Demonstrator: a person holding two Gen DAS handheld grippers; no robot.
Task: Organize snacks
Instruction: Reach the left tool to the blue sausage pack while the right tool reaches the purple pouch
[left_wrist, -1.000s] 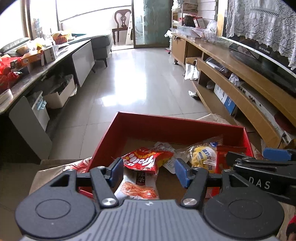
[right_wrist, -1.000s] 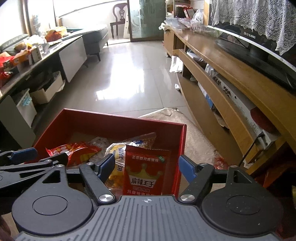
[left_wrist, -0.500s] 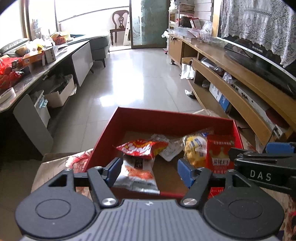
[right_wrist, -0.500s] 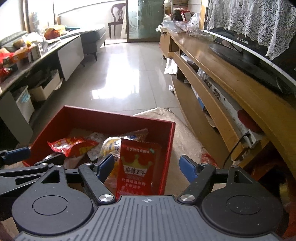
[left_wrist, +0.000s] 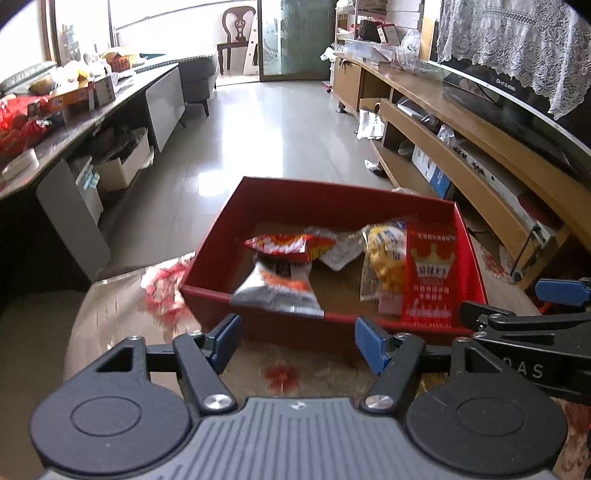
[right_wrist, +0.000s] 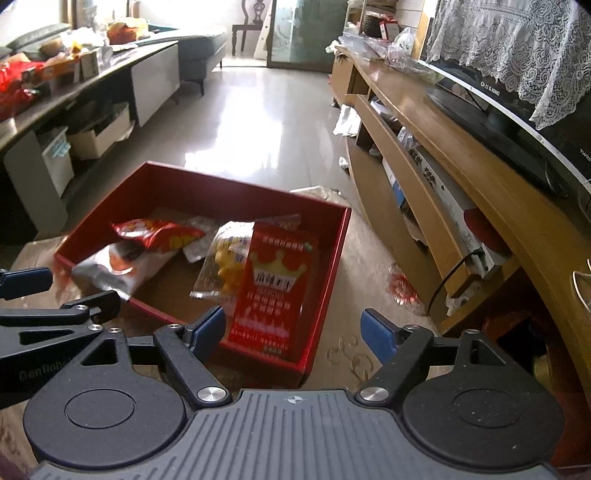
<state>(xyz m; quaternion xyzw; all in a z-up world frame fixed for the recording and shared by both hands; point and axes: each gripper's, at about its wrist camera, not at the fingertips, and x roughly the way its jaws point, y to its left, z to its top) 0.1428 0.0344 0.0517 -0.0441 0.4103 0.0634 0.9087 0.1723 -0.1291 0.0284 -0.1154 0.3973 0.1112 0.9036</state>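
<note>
A red box (left_wrist: 343, 201) (right_wrist: 334, 251) sits on a patterned table and holds several snack packs: a red crown-printed pouch (left_wrist: 428, 273) (right_wrist: 271, 291), a clear bag of yellow snacks (left_wrist: 382, 258) (right_wrist: 225, 258), a silver-and-orange pack (left_wrist: 277, 288) (right_wrist: 110, 271), a red-and-yellow bag (left_wrist: 288, 245) (right_wrist: 159, 232). My left gripper (left_wrist: 297, 341) is open and empty, just in front of the box's near wall. My right gripper (right_wrist: 293, 330) is open and empty at the box's near right corner.
A red-and-white wrapper (left_wrist: 164, 284) lies on the table left of the box. A wooden TV stand (right_wrist: 443, 155) with a TV runs along the right. A dark counter (left_wrist: 74, 122) with clutter is on the left. Glossy tiled floor (left_wrist: 266, 129) lies beyond.
Both grippers have pulled back from over the box, so the whole box and the table in front of it now show. The snacks stay inside the box.
</note>
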